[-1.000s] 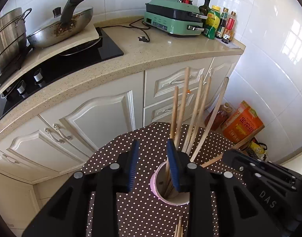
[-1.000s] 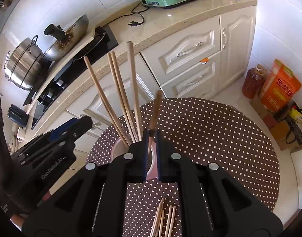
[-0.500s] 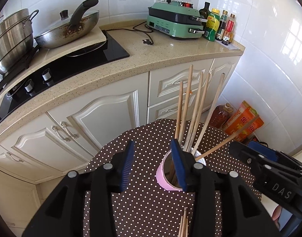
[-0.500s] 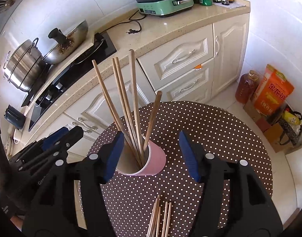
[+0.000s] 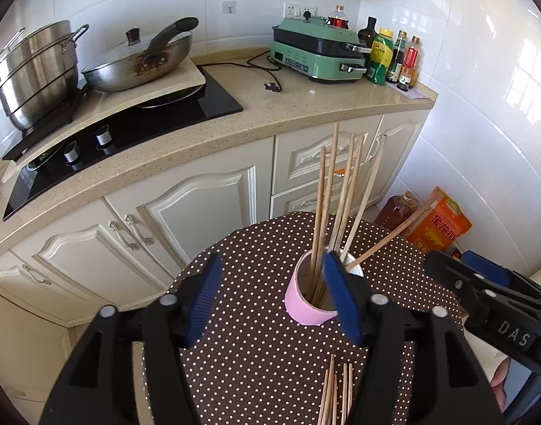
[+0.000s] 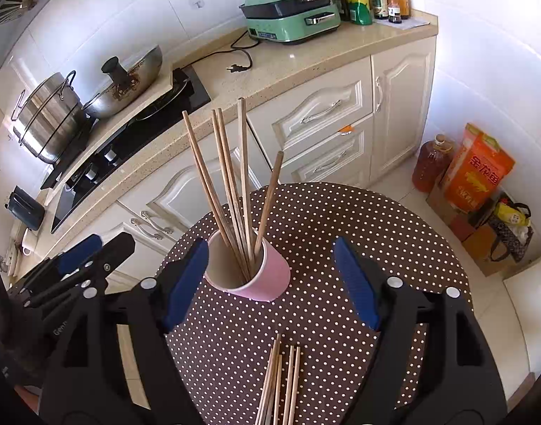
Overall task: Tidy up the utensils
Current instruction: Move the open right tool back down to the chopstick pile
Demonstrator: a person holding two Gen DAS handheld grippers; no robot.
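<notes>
A pink paper cup (image 6: 251,276), open end up and tilted slightly, stood on the round polka-dot desk (image 6: 359,219). Six wooden chopsticks (image 6: 231,184) stood in the cup, fanned apart and leaning on its rim; one darker stick (image 6: 268,202) leaned away from the other five. More loose chopsticks (image 6: 279,382) of the same pale wood lay flat on the desk, roughly parallel, near the cup on the camera side and apart from it.

A cup (image 6: 266,279) stood on the table (image 6: 341,212) holding chopsticks (image 6: 231,177); more chopsticks (image 6: 281,382) lay before it.
</notes>
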